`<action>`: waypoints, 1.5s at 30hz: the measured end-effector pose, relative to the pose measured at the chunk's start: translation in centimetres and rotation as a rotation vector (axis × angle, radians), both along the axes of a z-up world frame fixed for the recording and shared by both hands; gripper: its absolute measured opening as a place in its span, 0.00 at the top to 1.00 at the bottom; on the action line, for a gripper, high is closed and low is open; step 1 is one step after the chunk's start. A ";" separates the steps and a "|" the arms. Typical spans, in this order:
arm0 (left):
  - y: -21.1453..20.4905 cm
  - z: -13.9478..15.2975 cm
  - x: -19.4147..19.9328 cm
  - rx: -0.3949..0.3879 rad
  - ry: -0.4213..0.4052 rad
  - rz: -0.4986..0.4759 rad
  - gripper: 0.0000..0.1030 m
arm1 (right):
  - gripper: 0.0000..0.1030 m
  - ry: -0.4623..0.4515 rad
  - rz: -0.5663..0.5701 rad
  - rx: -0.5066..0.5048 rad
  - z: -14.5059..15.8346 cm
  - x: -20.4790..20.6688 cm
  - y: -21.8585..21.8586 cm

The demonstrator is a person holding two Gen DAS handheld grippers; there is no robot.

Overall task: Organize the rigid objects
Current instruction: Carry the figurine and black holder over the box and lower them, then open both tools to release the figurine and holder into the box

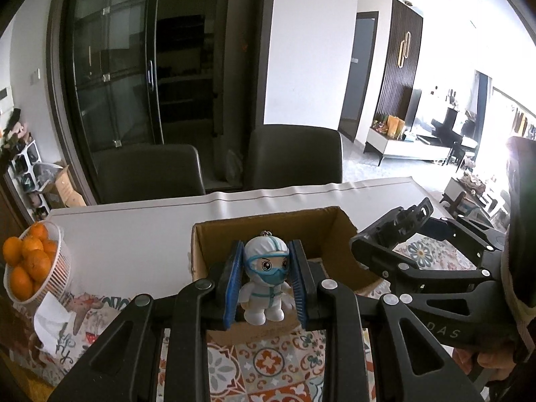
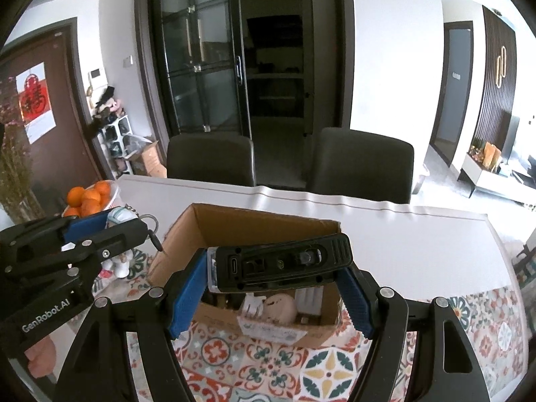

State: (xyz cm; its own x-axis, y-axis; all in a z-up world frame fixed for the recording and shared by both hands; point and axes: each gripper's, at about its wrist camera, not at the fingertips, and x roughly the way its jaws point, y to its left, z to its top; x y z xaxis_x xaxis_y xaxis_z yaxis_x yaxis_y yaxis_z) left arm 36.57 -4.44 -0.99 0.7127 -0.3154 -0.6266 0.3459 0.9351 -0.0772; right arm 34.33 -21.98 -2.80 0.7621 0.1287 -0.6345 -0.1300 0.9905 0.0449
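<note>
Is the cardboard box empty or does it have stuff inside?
Not empty. The right wrist view shows the cardboard box open on top, with a pale round thing and small white packets inside.

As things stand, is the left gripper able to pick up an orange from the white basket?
Probably not yet: the left tongs are shut on the masked figurine keychain near the cardboard box. The oranges sit unobstructed in the white basket to its left.

Daylight blows out the right side; fisheye bends edges, corners black.
</note>
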 end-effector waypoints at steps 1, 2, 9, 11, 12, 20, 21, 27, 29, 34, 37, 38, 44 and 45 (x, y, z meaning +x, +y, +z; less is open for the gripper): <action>-0.1 -0.1 0.6 0.001 0.007 0.002 0.73 | 0.29 0.005 -0.002 -0.001 -0.2 0.4 -0.1; -0.1 -0.3 0.9 0.003 0.011 0.003 0.73 | 0.29 0.016 -0.003 -0.006 -0.4 1.0 -0.2; -0.5 -1.8 3.6 0.022 0.059 0.012 0.73 | 0.29 0.088 -0.002 -0.011 -2.2 3.9 -0.8; -0.6 -2.4 4.2 0.031 0.077 0.018 0.73 | 0.29 0.112 -0.002 -0.010 -2.9 4.8 -0.9; -0.7 -2.9 4.6 0.035 0.090 0.020 0.73 | 0.29 0.124 -0.004 -0.010 -3.2 5.0 -0.9; -0.8 -6.4 6.0 0.055 0.184 0.027 0.73 | 0.29 0.219 -0.006 -0.025 -6.9 6.6 -0.9; -0.9 -6.8 6.0 0.059 0.195 0.027 0.73 | 0.29 0.227 -0.005 -0.028 -7.2 6.6 -0.9; -1.1 -8.0 6.1 0.083 0.230 0.033 0.73 | 0.29 0.263 -0.010 -0.055 -8.7 6.8 -0.8; -1.0 -8.0 5.9 0.089 0.225 0.041 0.68 | 0.29 0.268 -0.016 -0.066 -8.9 6.8 -0.8; -0.8 -7.6 5.1 0.095 0.216 0.059 0.53 | 0.24 0.272 -0.033 -0.063 -8.8 6.2 -0.9; -0.3 -6.9 4.2 0.106 0.199 0.093 0.39 | 0.20 0.248 -0.048 -0.075 -8.1 5.5 -1.0; -0.1 -6.7 3.9 0.107 0.187 0.099 0.38 | 0.19 0.244 -0.054 -0.076 -7.9 5.3 -1.0; 0.4 -4.4 0.7 0.146 0.099 0.143 0.21 | 0.19 0.191 -0.104 -0.101 -5.5 2.4 -1.1; 0.5 -4.0 0.1 0.149 0.082 0.148 0.19 | 0.19 0.178 -0.114 -0.102 -4.9 1.8 -1.2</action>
